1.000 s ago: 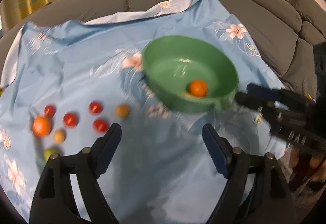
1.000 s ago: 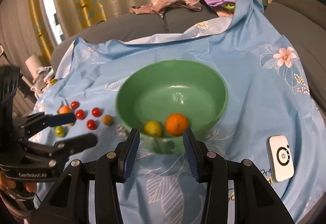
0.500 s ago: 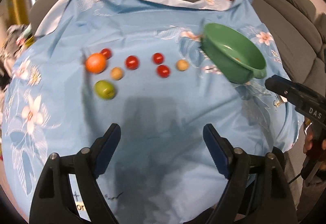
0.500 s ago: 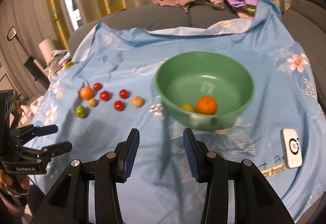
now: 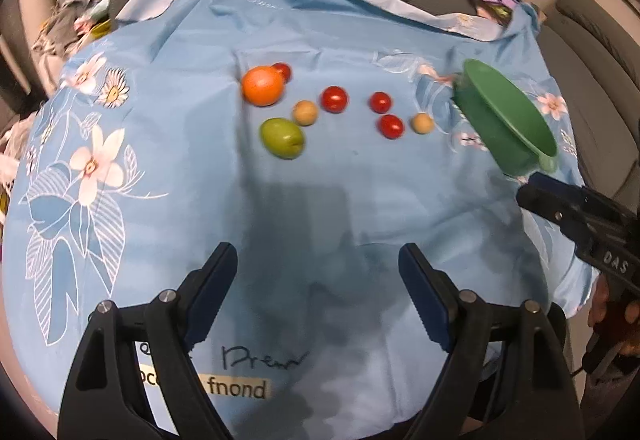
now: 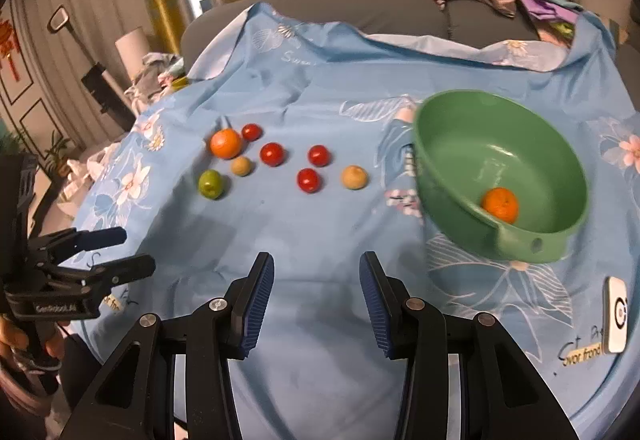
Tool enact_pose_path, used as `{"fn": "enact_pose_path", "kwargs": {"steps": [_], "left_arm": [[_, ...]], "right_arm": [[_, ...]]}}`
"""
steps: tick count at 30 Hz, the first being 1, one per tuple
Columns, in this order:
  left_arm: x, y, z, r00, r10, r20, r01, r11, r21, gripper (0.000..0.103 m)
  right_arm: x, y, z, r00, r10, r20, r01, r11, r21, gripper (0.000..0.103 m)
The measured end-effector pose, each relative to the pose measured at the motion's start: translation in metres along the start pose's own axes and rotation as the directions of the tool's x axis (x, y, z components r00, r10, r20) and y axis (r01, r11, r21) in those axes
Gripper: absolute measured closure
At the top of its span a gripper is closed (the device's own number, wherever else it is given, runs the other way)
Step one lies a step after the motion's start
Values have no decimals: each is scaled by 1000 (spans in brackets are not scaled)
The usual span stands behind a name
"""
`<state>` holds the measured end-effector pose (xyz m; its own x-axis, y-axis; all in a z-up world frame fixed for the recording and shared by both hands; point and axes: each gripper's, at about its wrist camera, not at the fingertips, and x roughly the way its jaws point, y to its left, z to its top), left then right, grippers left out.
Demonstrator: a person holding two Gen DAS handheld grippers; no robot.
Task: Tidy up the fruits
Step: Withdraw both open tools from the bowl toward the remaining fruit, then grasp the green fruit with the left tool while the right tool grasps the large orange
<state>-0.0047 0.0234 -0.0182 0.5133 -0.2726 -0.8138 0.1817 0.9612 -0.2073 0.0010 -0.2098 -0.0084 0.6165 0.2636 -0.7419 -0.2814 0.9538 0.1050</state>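
A blue flowered cloth is being used as the cover of the table. A green bowl is being kept on the right side of it, and one orange is being held inside the bowl. On the cloth to the left of the bowl, more fruit is being shown in a small group. A second orange is being seen at the far left of the group, with a red tomato touching it behind. A green fruit is being seen just in front of that orange, and a small tan fruit is lying beside it. Three more red tomatoes and another tan fruit are being seen nearer the bowl.

The left gripper is being held wide apart over bare cloth, with nothing between its jaws. The right gripper is being held partly apart, also with nothing in it. A small white gadget is lying near the right edge.
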Motion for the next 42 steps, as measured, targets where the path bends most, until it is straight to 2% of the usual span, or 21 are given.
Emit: {"fn": "enact_pose_path", "kwargs": {"steps": [7,13,21,26,32,35,42], "left_arm": [[8,6,12,999,-28,27,28,1000,-10,22],[26,10,32,999,-31,30,31,1000,3,28],[59,13,61,1000,3,1,-3,999,38,38],[77,13,73,999,36,-11,-35,998,54,39],[92,12,79,995,98,-4,-97,993,69,53],[100,14,78,995,98,-26,-96,993,74,70],[104,16,80,996,85,-23,-84,994,67,70]], "right_arm": [[13,7,1,999,16,-28,-17,1000,-18,58],[23,7,3,999,27,-43,-28,999,-16,58],[38,1,5,997,39,-64,-39,999,-1,58],[46,-1,6,996,46,-75,-46,999,7,58],[50,-3,7,995,53,-79,-51,999,17,58],[52,-5,7,995,56,-80,-55,998,22,58],[57,-7,9,994,58,-87,-56,998,29,58]]}}
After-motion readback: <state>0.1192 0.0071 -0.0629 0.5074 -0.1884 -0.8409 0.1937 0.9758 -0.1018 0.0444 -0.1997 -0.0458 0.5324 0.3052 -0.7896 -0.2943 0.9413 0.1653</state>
